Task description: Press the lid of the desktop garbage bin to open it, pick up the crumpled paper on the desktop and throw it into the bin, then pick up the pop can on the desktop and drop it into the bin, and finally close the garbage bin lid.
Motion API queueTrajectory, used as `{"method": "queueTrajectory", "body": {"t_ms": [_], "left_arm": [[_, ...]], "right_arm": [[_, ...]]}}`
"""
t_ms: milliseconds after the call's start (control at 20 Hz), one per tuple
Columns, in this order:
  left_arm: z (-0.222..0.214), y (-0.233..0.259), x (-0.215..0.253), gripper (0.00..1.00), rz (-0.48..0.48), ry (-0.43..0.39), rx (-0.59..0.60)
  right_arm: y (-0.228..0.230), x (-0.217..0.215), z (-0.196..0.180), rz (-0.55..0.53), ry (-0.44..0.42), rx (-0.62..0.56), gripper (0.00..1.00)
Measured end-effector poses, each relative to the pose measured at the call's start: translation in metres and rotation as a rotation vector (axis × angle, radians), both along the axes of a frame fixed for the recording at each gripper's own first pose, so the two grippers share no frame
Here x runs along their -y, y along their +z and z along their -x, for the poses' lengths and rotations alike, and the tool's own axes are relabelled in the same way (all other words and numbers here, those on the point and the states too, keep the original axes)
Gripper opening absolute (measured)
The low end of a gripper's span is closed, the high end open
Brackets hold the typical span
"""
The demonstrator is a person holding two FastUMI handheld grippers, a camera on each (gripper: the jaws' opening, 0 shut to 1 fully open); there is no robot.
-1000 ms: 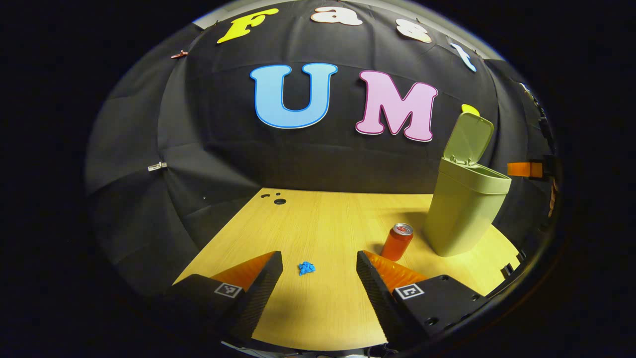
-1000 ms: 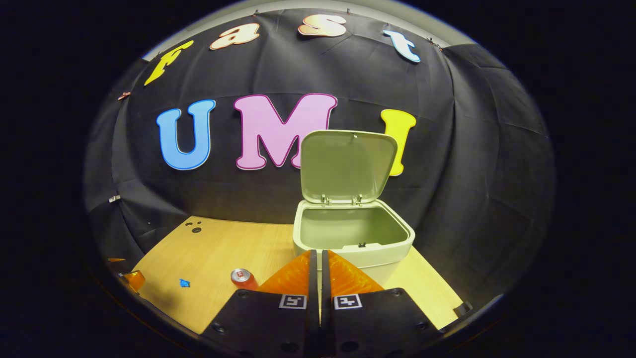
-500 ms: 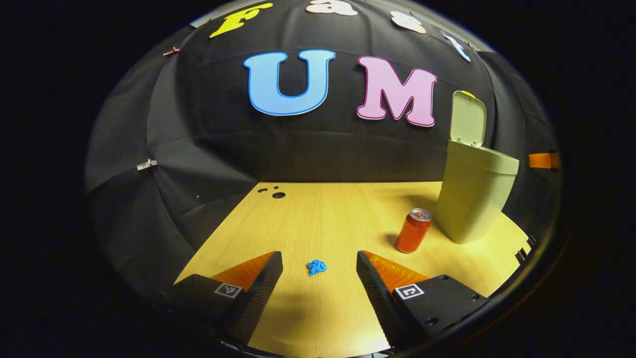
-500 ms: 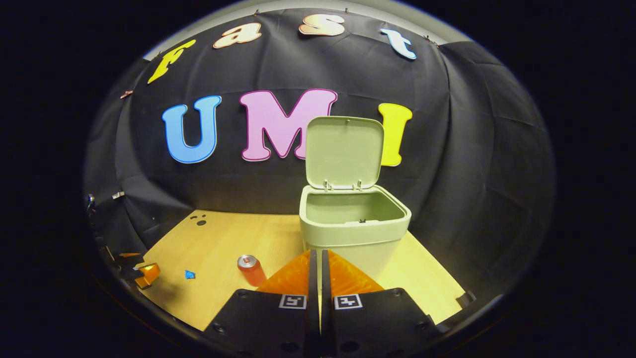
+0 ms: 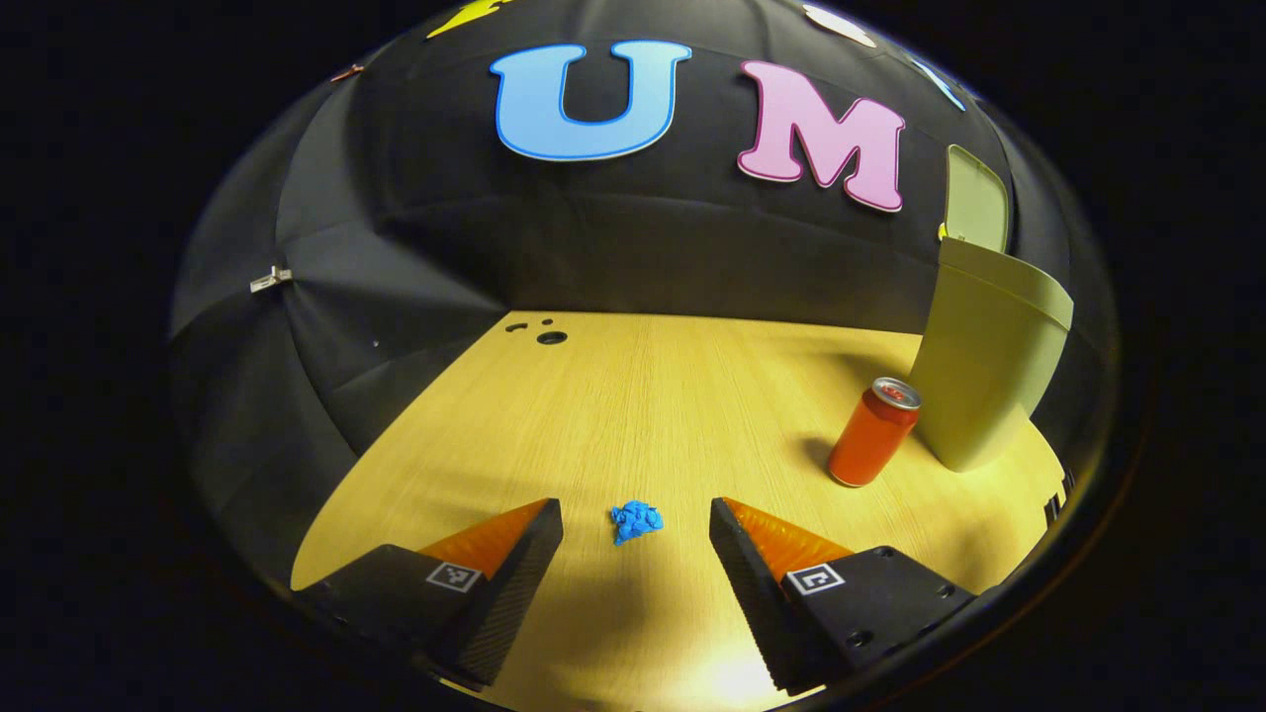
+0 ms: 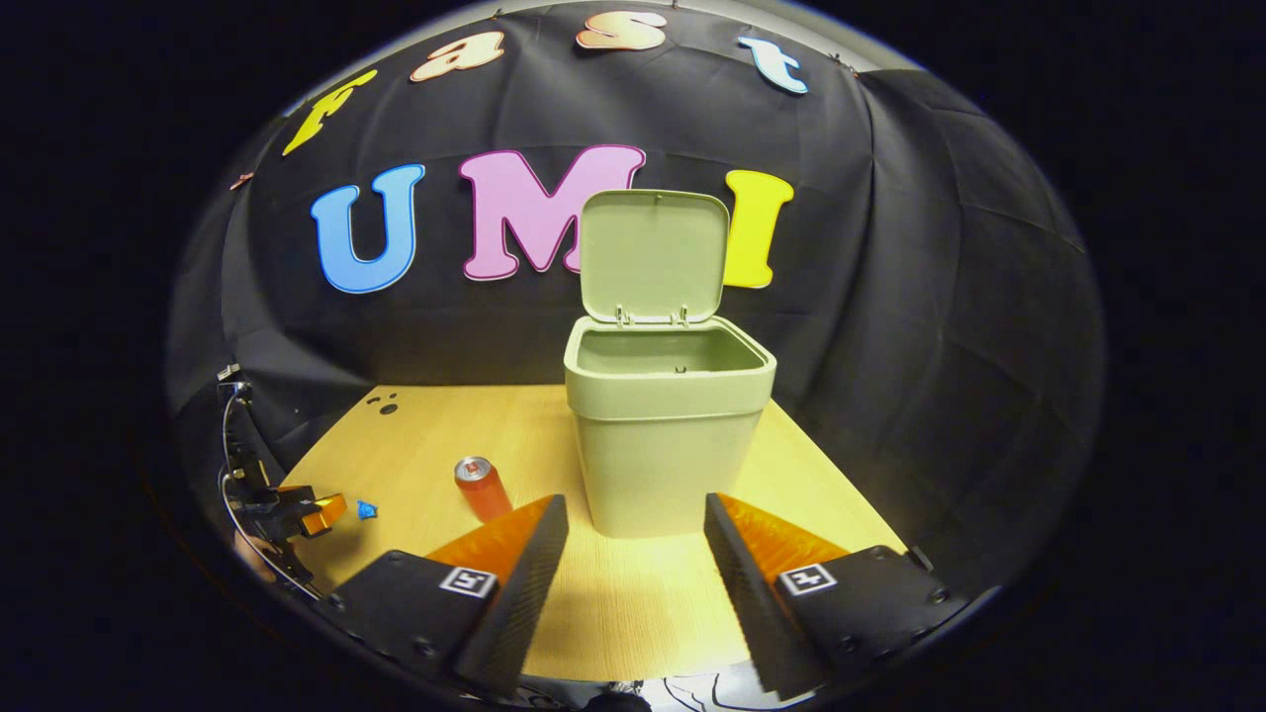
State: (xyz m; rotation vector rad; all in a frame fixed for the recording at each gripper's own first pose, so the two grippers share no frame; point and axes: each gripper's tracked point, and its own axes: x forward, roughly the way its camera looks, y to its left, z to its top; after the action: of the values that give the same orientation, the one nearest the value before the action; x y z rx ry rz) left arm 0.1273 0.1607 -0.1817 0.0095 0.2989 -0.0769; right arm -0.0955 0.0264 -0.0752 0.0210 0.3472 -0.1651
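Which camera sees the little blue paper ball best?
The left gripper view: the crumpled paper lies close, between that gripper's open fingers. In the right gripper view it is a tiny blue speck far off at the left.

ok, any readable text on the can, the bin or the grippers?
pop can: any print is too small to read.
garbage bin: plain, no text visible.
left gripper and right gripper: square coded markers, patterns rather than words.
Nothing readable to quote.
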Motion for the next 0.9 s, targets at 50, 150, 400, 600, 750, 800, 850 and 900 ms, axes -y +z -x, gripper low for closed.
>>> {"method": "queueTrajectory", "body": {"t_ms": [50, 150, 400, 600, 750, 800, 850, 900], "left_arm": [[-0.005, -0.006, 0.001, 0.96, 0.005, 0.001, -0.009], [-0.018, -0.022, 0.003, 0.96, 0.013, 0.017, -0.031], [-0.041, -0.047, 0.003, 0.96, -0.009, 0.041, -0.074], [-0.052, -0.067, 0.003, 0.96, -0.046, 0.046, -0.115], [-0.060, -0.071, 0.005, 0.98, -0.051, 0.048, -0.104], [-0.060, -0.074, 0.006, 0.99, -0.050, 0.051, -0.109], [-0.063, -0.073, 0.012, 0.94, -0.057, 0.035, -0.105], [-0.064, -0.073, 0.016, 0.88, -0.064, 0.018, -0.098]], "right_arm": [[-0.003, 0.001, 0.004, 0.000, -0.004, -0.011, 0.97], [-0.008, 0.002, 0.013, 0.009, -0.008, -0.026, 0.99], [-0.020, -0.004, 0.029, 0.006, -0.005, -0.070, 0.98], [-0.020, -0.008, 0.036, 0.008, -0.011, -0.077, 0.98], [-0.025, -0.013, 0.038, -0.003, -0.003, -0.094, 0.98], [-0.029, -0.015, 0.038, -0.020, -0.001, -0.103, 0.98], [-0.036, -0.020, 0.037, -0.039, -0.001, -0.117, 0.98], [-0.041, -0.023, 0.036, -0.045, 0.001, -0.130, 0.98]]}}
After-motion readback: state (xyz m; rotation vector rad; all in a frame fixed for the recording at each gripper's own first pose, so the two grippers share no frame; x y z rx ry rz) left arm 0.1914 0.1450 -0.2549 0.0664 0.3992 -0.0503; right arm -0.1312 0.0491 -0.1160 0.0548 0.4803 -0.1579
